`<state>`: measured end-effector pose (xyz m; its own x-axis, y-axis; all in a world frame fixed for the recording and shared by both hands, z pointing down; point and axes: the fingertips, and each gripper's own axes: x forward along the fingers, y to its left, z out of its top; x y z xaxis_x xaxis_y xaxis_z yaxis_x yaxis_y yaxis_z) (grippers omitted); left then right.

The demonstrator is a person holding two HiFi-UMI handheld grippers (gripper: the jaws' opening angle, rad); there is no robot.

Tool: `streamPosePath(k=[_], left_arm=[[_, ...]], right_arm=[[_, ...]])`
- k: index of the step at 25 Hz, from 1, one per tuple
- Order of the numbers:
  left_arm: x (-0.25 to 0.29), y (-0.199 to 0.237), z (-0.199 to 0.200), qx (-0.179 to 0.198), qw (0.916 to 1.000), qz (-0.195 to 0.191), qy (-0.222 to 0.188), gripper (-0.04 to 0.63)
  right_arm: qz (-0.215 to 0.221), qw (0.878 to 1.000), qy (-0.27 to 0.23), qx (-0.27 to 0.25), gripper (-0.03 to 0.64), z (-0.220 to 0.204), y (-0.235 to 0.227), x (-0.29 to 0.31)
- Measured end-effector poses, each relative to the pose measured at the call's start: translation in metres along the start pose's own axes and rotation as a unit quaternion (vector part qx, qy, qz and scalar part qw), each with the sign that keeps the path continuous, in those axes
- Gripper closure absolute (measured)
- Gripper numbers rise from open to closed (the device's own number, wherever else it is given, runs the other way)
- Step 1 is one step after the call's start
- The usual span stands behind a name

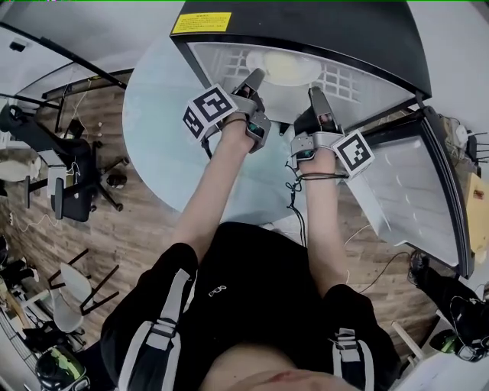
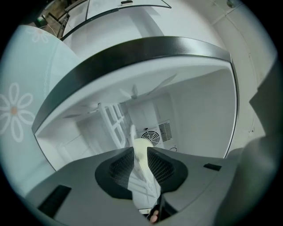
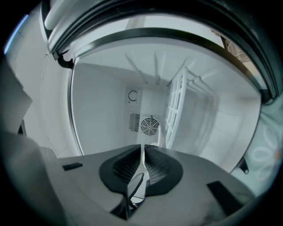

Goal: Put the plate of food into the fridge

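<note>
Cream plate (image 2: 140,160) edge stands between parted jaws of the left tool (image 2: 140,149).

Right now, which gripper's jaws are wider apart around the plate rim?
The left gripper: its jaws stand apart, with the plate rim loose between them. The right gripper has its jaws pinched nearly together on that rim.

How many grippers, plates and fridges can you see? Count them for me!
Grippers: 2 (left gripper, right gripper)
Plates: 1 (plate)
Fridges: 1 (fridge)
Total: 4
</note>
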<state>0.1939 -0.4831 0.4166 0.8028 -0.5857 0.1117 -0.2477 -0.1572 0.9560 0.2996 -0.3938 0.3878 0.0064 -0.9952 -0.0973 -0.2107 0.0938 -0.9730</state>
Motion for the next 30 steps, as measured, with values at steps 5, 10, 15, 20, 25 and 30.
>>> streamPosePath(k=[5, 10, 15, 20, 25, 30], left_arm=[[-0.018, 0.004, 0.003, 0.007, 0.9996, 0.013, -0.025, 0.380], [-0.050, -0.014, -0.004, 0.026, 0.9988, -0.012, -0.040, 0.449], [-0.083, -0.062, -0.034, 0.123, 0.9896, -0.058, -0.049, 0.520], [-0.117, -0.092, -0.052, 0.233, 0.9675, -0.072, -0.066, 0.522], [-0.154, -0.099, -0.078, 0.335, 0.9363, -0.056, -0.087, 0.603], [-0.193, -0.101, -0.129, 0.400, 0.9111, -0.036, -0.093, 0.603]], right_arm=[[0.019, 1.000, 0.001, 0.008, 0.612, -0.006, 0.013, -0.025], [0.046, 0.998, 0.008, -0.036, 0.618, -0.010, 0.037, -0.045], [0.078, 0.990, 0.015, -0.117, 0.618, -0.006, 0.065, -0.072], [0.063, 0.958, 0.050, -0.275, 0.618, -0.016, 0.074, -0.098], [0.070, 0.908, 0.087, -0.405, 0.618, -0.044, 0.088, -0.129], [0.059, 0.895, 0.073, -0.435, 0.618, -0.051, 0.088, -0.179]])
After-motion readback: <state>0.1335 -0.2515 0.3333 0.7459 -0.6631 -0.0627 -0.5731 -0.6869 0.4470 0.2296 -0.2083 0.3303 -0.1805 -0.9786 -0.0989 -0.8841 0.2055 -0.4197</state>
